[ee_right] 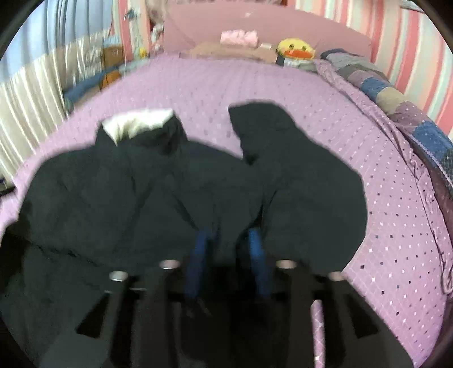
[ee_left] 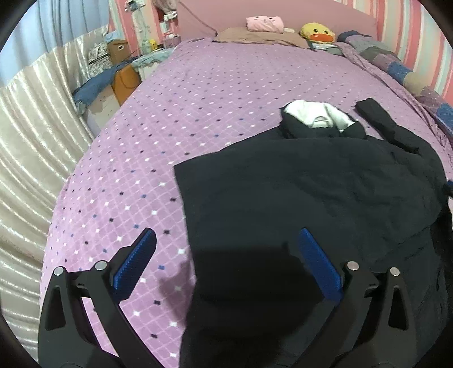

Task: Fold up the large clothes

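Note:
A large black jacket (ee_left: 311, 192) with a white-lined hood (ee_left: 317, 114) lies spread on the purple bedspread (ee_left: 170, 141). My left gripper (ee_left: 226, 249) is open above the jacket's left hem edge, one blue pad over the bedspread, the other over black cloth. In the blurred right wrist view the jacket (ee_right: 113, 198) fills the left and middle, with a sleeve (ee_right: 283, 158) lifted toward the headboard. My right gripper (ee_right: 229, 249) is shut on a fold of the black cloth near the sleeve.
Pillows, a folded pink cloth (ee_left: 264, 24) and a yellow duck toy (ee_left: 317, 33) sit at the headboard. A patchwork quilt (ee_right: 396, 99) runs along the right wall. Curtains (ee_left: 34, 141) and boxes (ee_left: 124, 76) stand left of the bed.

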